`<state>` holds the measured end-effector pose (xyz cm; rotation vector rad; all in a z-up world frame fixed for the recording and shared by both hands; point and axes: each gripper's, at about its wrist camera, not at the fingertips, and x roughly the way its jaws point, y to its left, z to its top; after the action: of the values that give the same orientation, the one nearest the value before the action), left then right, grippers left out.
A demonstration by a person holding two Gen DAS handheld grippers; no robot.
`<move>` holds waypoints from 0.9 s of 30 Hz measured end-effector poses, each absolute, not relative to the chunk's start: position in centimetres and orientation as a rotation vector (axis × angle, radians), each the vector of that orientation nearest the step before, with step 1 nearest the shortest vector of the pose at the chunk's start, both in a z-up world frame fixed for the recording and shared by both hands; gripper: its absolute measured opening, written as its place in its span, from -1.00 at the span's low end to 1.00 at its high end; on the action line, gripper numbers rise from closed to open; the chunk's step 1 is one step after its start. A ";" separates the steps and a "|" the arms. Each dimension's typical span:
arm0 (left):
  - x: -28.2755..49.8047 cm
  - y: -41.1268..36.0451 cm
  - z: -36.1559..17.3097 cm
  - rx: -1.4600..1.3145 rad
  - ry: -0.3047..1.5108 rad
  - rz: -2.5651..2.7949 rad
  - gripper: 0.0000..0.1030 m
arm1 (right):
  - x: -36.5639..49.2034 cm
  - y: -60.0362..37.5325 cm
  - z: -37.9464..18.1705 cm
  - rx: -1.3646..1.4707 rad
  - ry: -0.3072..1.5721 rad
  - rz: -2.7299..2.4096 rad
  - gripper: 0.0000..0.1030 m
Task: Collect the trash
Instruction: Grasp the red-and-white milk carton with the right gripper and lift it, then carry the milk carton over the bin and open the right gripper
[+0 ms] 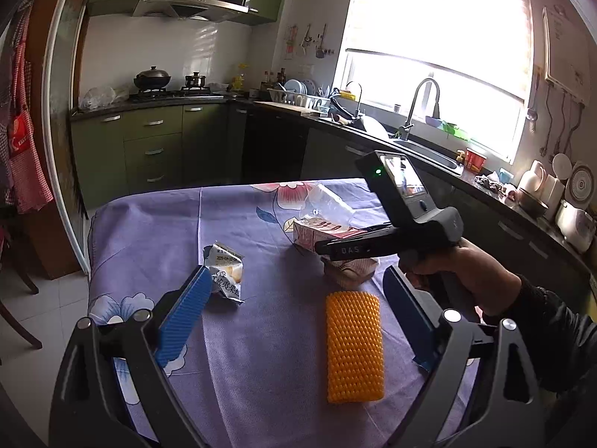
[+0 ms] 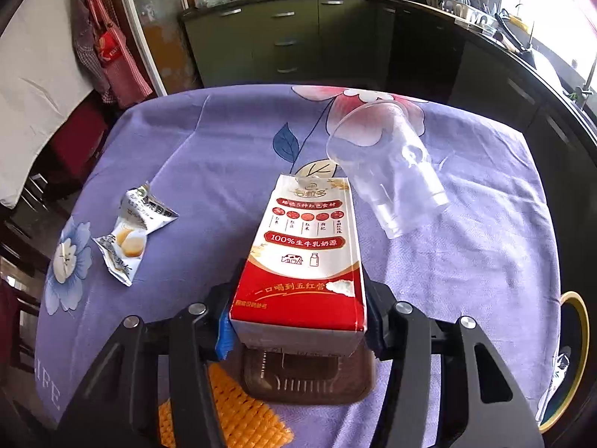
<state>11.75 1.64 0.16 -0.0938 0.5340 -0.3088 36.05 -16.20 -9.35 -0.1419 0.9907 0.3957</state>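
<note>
A red-and-white milk carton (image 2: 302, 231) lies lengthwise between the blue pads of my right gripper (image 2: 302, 280), which press on its two sides. Its near end sits over a brown plastic tray (image 2: 309, 380). In the left wrist view the right gripper (image 1: 328, 242) is over the carton (image 1: 309, 235), with a hand on its grip. My left gripper (image 1: 296, 272) is open wide above the cloth, holding nothing. A crumpled snack wrapper (image 1: 225, 272) is at its left fingertip, and an orange foam net (image 1: 354, 347) lies between its fingers. A clear plastic cup (image 2: 388, 171) lies on its side beyond the carton.
The table (image 2: 186, 142) has a purple flowered cloth. A round container with a yellow rim (image 2: 574, 354) shows below its right edge. Green kitchen cabinets (image 1: 153, 149), a stove and a sink counter (image 1: 429, 149) stand behind. A wooden chair (image 1: 15, 306) is at the left.
</note>
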 end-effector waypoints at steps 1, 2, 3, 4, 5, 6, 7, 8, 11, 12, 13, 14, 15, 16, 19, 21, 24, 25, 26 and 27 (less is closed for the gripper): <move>11.8 1.7 0.1 -0.095 0.534 -0.309 0.71 | 36.0 -16.4 -9.1 -0.138 0.985 0.401 0.02; 11.8 1.6 0.1 -0.095 0.535 -0.308 0.71 | 35.8 -16.5 -8.8 -0.135 0.974 0.409 0.02; 11.7 1.6 0.2 -0.095 0.536 -0.308 0.71 | 35.4 -16.8 -8.5 -0.134 0.965 0.417 0.02; 11.7 1.5 0.2 -0.094 0.536 -0.307 0.71 | 35.1 -17.0 -8.0 -0.125 0.956 0.429 0.02; 11.7 1.6 0.2 -0.093 0.536 -0.308 0.71 | 34.9 -17.2 -7.5 -0.114 0.950 0.442 0.02; 11.7 1.5 0.2 -0.089 0.535 -0.309 0.71 | 34.5 -17.4 -7.1 -0.103 0.944 0.454 0.02; 11.5 1.3 0.3 -0.085 0.533 -0.310 0.71 | 34.1 -17.7 -6.5 -0.088 0.936 0.469 0.02; 11.4 1.2 0.4 -0.081 0.530 -0.311 0.71 | 33.5 -18.1 -5.9 -0.078 0.925 0.479 0.02; 11.1 0.7 0.7 -0.065 0.526 -0.315 0.71 | 31.6 -19.9 -3.6 -0.050 0.875 0.501 0.02; 11.0 0.6 0.8 -0.062 0.525 -0.317 0.71 | 30.8 -21.1 -2.8 -0.036 0.853 0.501 0.02; 10.9 0.3 0.9 -0.056 0.525 -0.320 0.71 | 30.2 -22.1 -2.2 -0.028 0.837 0.494 0.02; 10.8 0.0 1.0 -0.050 0.524 -0.324 0.71 | 29.4 -23.6 -1.5 -0.018 0.816 0.476 0.02; 10.7 -0.3 1.1 -0.044 0.523 -0.327 0.72 | 28.5 -25.3 -1.0 -0.009 0.797 0.448 0.02; 10.6 -0.6 1.1 -0.039 0.522 -0.329 0.73 | 27.8 -27.1 -0.5 -0.002 0.783 0.414 0.02; 10.6 -1.5 1.1 -0.020 0.528 -0.338 0.74 | 26.1 -33.4 -0.1 0.024 0.759 0.278 0.02; 10.8 -2.2 1.0 -0.007 0.533 -0.343 0.74 | 25.6 -38.2 -0.5 0.065 0.770 0.177 0.02; 11.2 -3.4 0.9 0.000 0.541 -0.356 0.74 | 25.4 -45.1 -2.0 0.117 0.812 0.022 0.02; 11.3 -3.8 0.9 -0.001 0.545 -0.364 0.74 | 25.6 -46.9 -2.8 0.132 0.829 -0.011 0.02; 11.5 -4.3 0.8 -0.003 0.550 -0.372 0.74 | 25.9 -48.7 -3.7 0.146 0.852 -0.047 0.03; 11.7 -4.6 0.8 -0.004 0.555 -0.378 0.74 | 26.4 -50.3 -4.6 0.160 0.871 -0.080 0.03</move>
<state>11.67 -4.64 0.83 -0.0038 0.5551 -0.3780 26.41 -50.27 -4.63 0.1595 0.8713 -0.0798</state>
